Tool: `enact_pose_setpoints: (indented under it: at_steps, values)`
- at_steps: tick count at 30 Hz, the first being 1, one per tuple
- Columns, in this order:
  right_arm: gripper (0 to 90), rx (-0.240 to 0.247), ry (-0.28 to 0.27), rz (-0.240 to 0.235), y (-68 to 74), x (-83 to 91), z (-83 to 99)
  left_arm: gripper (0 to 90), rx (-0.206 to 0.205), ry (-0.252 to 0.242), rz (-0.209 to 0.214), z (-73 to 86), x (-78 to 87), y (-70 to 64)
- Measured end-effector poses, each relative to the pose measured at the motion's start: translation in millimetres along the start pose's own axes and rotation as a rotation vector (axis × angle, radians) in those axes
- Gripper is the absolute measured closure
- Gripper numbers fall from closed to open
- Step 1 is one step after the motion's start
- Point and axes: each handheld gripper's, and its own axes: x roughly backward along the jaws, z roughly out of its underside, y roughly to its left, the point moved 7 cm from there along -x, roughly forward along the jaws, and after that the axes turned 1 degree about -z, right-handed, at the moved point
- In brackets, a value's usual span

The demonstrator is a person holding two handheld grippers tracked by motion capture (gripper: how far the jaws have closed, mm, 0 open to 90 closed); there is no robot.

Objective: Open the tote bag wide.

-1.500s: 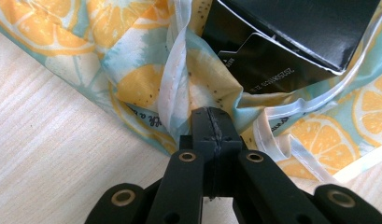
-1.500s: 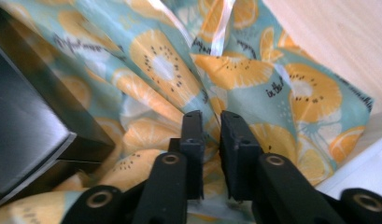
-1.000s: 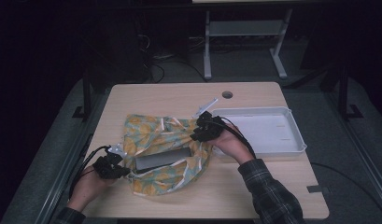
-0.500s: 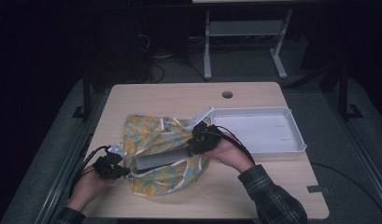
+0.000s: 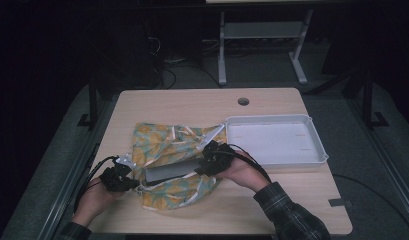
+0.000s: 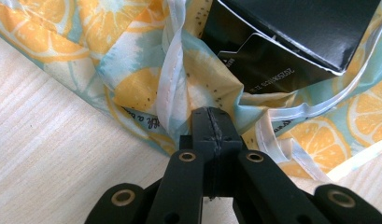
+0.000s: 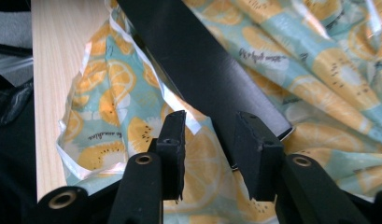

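Where the pale wooden worktop point(image 5: 202, 107) meets dark floor, left hand-held gripper point(image 6: 212, 128) pinches orange-print fabric bag point(image 5: 164, 145); right hand-held gripper point(image 7: 207, 140) gapes, holding nothing.

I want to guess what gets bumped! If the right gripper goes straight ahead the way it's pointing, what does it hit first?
Probably the orange-print bag lying between the open right gripper, then the black box just beyond. Depth is hard to judge here.

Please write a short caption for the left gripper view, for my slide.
Left gripper, jaws shut on the orange-slice printed fabric bag, beside a glossy black cardboard box on the light wooden table.
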Motion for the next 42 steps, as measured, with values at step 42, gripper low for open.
enact_pose_setpoints:
  at_steps: [42]
  values:
    - [89.7,0.113,0.168,-0.033,52.3,-29.0,72.1,89.9,-0.011,0.012,-0.008,0.4,0.4,-1.2]
